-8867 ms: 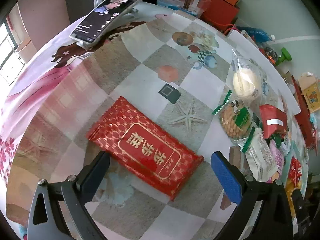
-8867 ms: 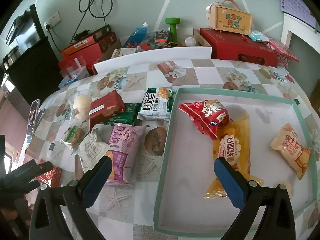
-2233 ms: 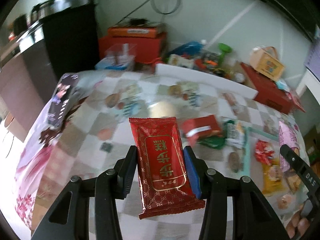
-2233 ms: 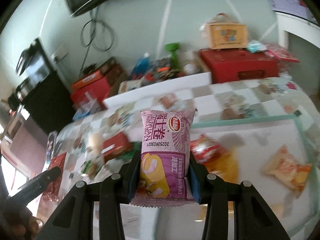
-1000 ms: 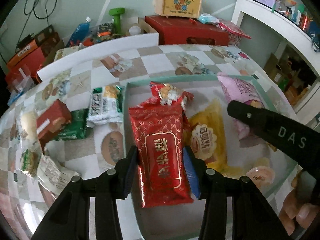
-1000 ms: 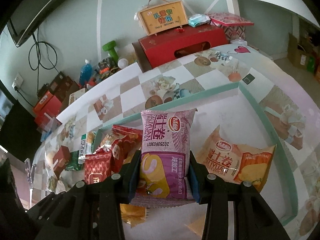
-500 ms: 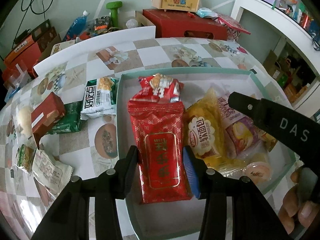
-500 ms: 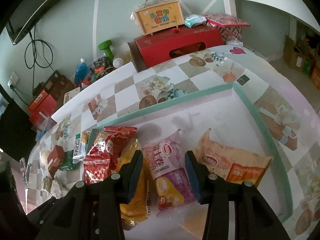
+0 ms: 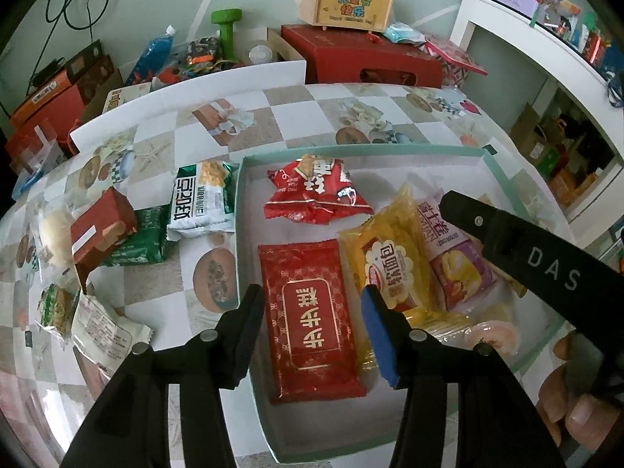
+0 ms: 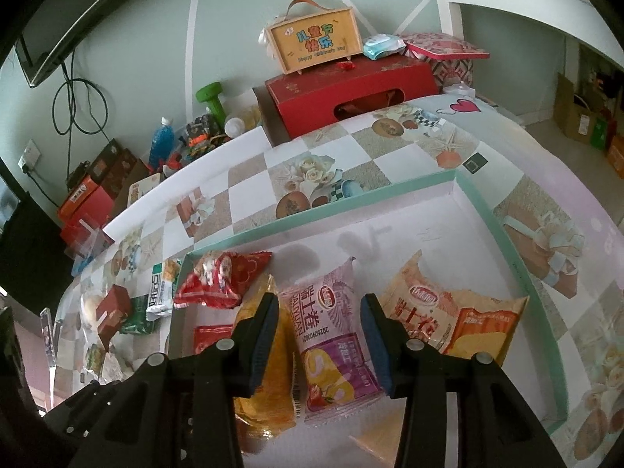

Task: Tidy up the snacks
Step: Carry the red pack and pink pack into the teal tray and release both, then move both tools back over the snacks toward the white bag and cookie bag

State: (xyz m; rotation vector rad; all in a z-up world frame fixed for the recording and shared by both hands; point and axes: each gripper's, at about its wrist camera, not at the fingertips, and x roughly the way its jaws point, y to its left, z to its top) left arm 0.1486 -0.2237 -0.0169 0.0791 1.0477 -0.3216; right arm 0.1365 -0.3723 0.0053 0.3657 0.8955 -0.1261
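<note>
The left gripper (image 9: 312,319) is hovering over the near left part of the mint-rimmed tray (image 9: 240,210), its fingers standing parted wider than the red gold-patterned pastry pack (image 9: 308,319) that is lying flat on the tray floor between them, with a gap showing on each side, so it is gripping nothing. Just right of that pack, the yellow soft-bread bag (image 9: 390,261) is lying lengthwise, and the purple egg-roll packet (image 9: 452,249) is lying against its right side, partly hidden by the black body of the other tool. The right gripper (image 10: 319,335) is hanging over that same purple packet (image 10: 331,339), its blue-padded fingers spread open on either side of it and closing on nothing; the packet is resting on the tray with the orange egg-roll packet (image 10: 456,319) just beside it on the right. Farther back in the tray, a crumpled red snack bag (image 9: 318,191) is sitting near the far left corner. Outside the tray's left wall, more snacks are waiting on the checkered tablecloth (image 9: 296,117): a white-and-green packet (image 9: 201,202) touching the wall, a green packet (image 9: 140,241), a small red box (image 9: 101,226), and clear-wrapped pieces (image 9: 97,323) nearer the left edge. Beyond the table, a large red gift box (image 10: 351,85) is carrying a small wooden case (image 10: 316,43).
</note>
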